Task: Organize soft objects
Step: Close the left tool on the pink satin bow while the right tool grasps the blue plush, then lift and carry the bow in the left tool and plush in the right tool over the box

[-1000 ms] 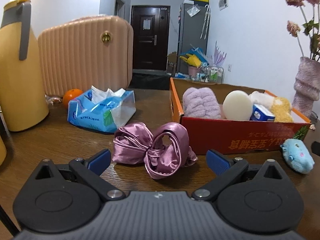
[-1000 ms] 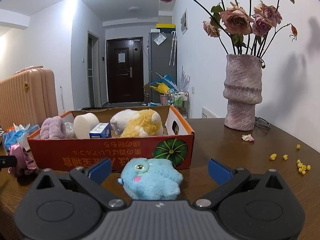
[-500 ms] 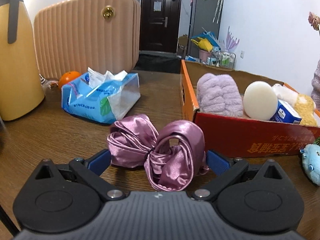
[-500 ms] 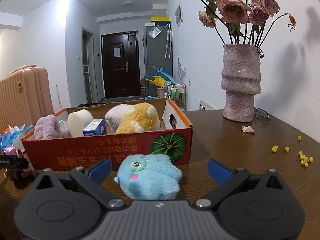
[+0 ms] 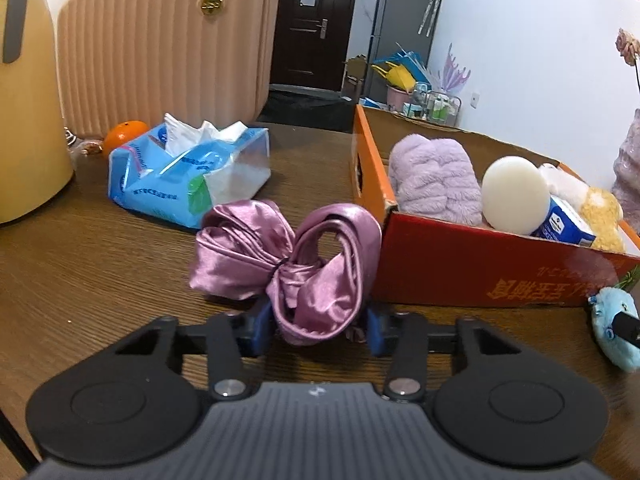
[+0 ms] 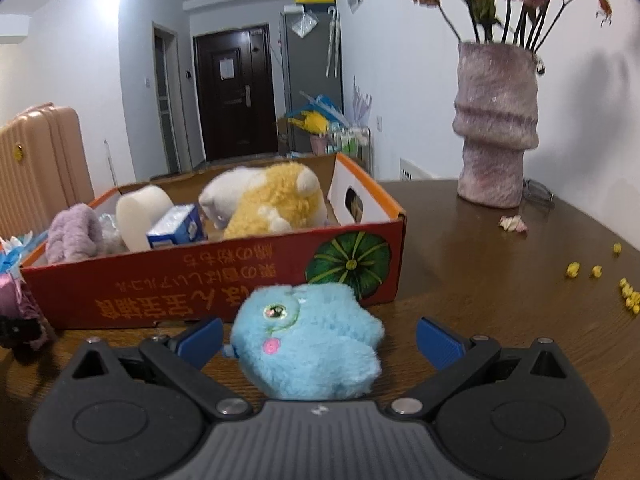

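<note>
The left gripper [image 5: 316,330], jaws just closing, pinches a shiny mauve satin scrunchie [image 5: 292,268] on the brown wooden table [image 5: 100,264]; the right gripper [image 6: 318,338], spread, flanks a fluffy blue plush toy [image 6: 308,344] beside the orange cardboard box [image 6: 224,280].

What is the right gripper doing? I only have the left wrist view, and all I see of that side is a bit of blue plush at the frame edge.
Observer: The right gripper is open, with the blue plush toy lying between its fingers; the pads are not pressing it.
Operator: Is the toy in the box yet?
Observer: No, it lies on the table just in front of the red cardboard box.
Operator: Anything on the table past that box?
Observer: A pink vase of dried flowers stands to the right, with small yellow bits scattered nearby.
</note>
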